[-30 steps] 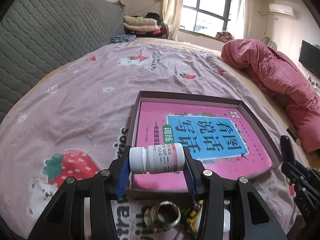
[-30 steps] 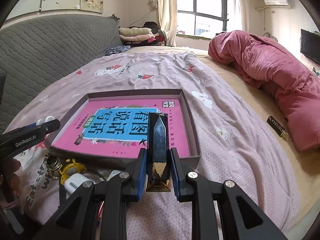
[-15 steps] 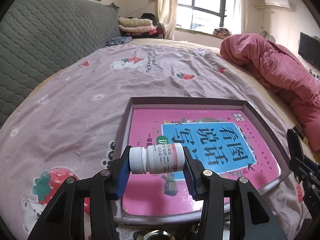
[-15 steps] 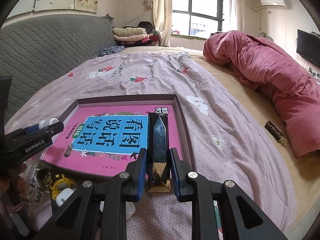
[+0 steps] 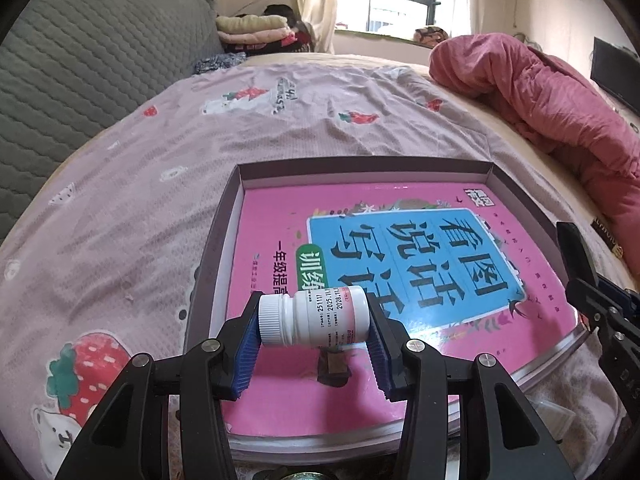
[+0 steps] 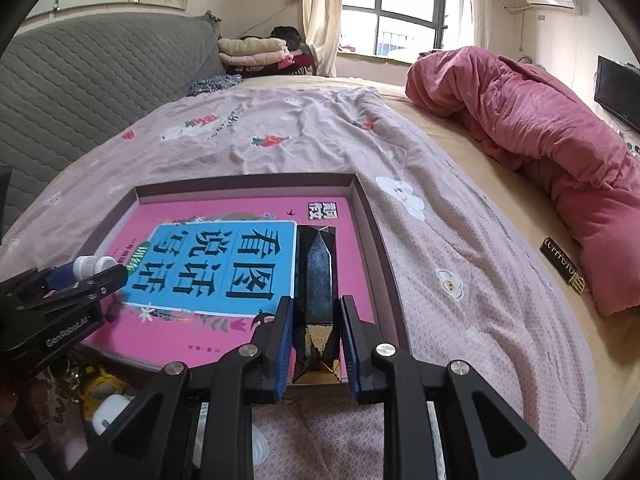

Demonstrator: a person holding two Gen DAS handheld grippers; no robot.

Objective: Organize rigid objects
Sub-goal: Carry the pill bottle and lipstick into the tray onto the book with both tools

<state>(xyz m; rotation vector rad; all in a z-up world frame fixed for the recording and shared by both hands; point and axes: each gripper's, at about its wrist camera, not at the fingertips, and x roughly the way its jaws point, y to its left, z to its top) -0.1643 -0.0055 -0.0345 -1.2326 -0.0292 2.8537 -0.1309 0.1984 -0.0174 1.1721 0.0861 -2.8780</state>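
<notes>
Right now you are mid-carry, with both loads brought over the tray (image 5: pixel 224 248) and neither set down.

From the left wrist, your left gripper (image 5: pixel 312 334) is clamped on the white pill bottle (image 5: pixel 316 316), one pad on the cap end and one on the base. The bottle lies sideways across the jaws, its long axis running left to right in this view, cap to the left, tilted slightly. It hangs above the near left part of the pink book (image 5: pixel 400 280) that fills the tray. I judge the next move there to be a lowering onto the book or into the narrow gap along the tray's left wall; because the bottle is round, it could roll once freed, so set it down gently and level before you let go.

From the right wrist, your right gripper (image 6: pixel 316 344) is closed tight on a dark faceted box (image 6: pixel 316 280) with a gold near end. Its long axis points straight away from you along the fingers, the far end reaching over the book's right edge, beside the tray's right wall (image 6: pixel 376 232). That lane looks narrow, so keep the box parallel to the wall as you lower it. A similar dark piece (image 6: pixel 562 266) lies well apart on the bed, near the red quilt (image 6: pixel 540 128).
</notes>
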